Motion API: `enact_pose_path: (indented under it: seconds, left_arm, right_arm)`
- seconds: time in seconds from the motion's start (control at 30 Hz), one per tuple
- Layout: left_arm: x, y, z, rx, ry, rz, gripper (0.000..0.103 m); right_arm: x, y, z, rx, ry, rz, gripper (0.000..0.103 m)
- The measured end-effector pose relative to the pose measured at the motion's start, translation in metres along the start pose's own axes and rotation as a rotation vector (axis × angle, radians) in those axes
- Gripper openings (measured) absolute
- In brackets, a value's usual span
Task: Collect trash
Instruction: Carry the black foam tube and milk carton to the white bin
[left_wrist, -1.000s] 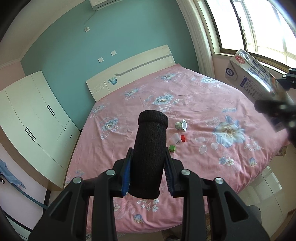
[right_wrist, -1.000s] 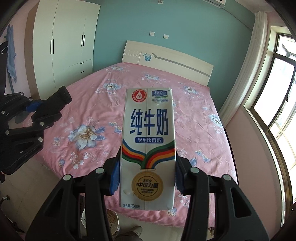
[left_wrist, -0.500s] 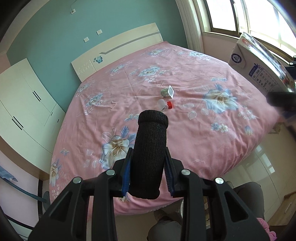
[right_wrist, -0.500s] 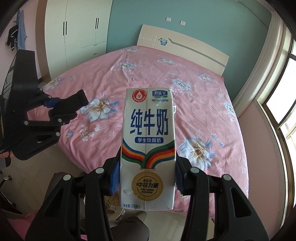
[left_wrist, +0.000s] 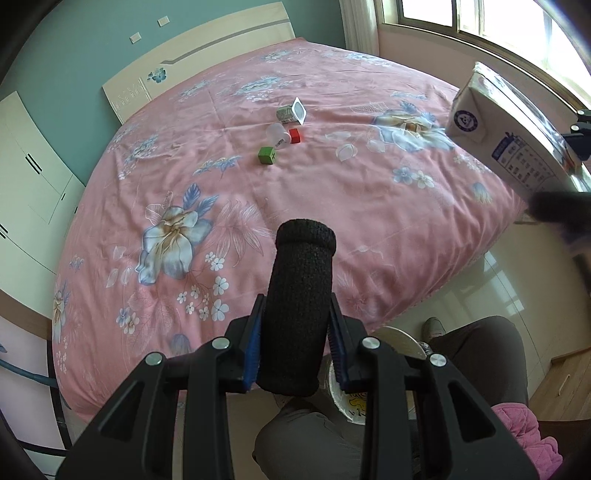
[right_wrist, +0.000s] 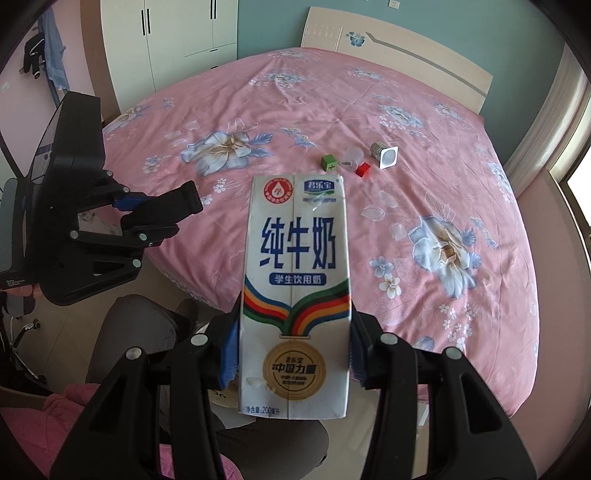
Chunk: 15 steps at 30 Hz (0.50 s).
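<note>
The right gripper (right_wrist: 293, 354) is pinching a white milk carton (right_wrist: 295, 295) by its two side faces near the bottom, so the carton is standing upright along the fingers and filling the centre of the right wrist view. That grip is probably meant to be keeping the carton steady while it is being carried to a bin. The left gripper (left_wrist: 295, 354) is squeezing a black knitted tube (left_wrist: 299, 310), which is sticking up from between the blue pads (left_wrist: 253, 354) in the lower centre of the left wrist view; it looks soft, so the jaws are likely pressing it in a little.

Both tools are hanging over the near edge of the pink floral bed (left_wrist: 369, 206), above the person's lap. A round, pale container rim (left_wrist: 400, 341) is showing just under the left gripper at the lower right of the frame; it may be the bin, though most of it is hidden.

Four small pieces are lying grouped together on the bed in the upper centre of the left view, well apart from both grippers: a green cube (left_wrist: 267, 155), a red cube (left_wrist: 295, 136), a clear plastic cup (left_wrist: 277, 135) on its side, and a small tipped yoghurt-style pot (left_wrist: 292, 113). Both grippers are occupied, so those pieces are waiting until a load is dropped.
</note>
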<state>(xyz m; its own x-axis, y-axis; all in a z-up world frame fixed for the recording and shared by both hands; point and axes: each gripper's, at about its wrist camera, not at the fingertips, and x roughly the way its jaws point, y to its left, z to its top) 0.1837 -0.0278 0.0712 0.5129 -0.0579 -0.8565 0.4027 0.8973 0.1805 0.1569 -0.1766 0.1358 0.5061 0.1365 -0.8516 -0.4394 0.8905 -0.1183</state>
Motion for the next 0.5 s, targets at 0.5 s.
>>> enact_pose_path:
  seconds: [0.5]
  left_arm:
    - [0.083,-0.039,-0.071,0.035,0.190,-0.118,0.034]
  right_arm:
    - [0.106,0.020,-0.068,0.011,0.203,0.109,0.048]
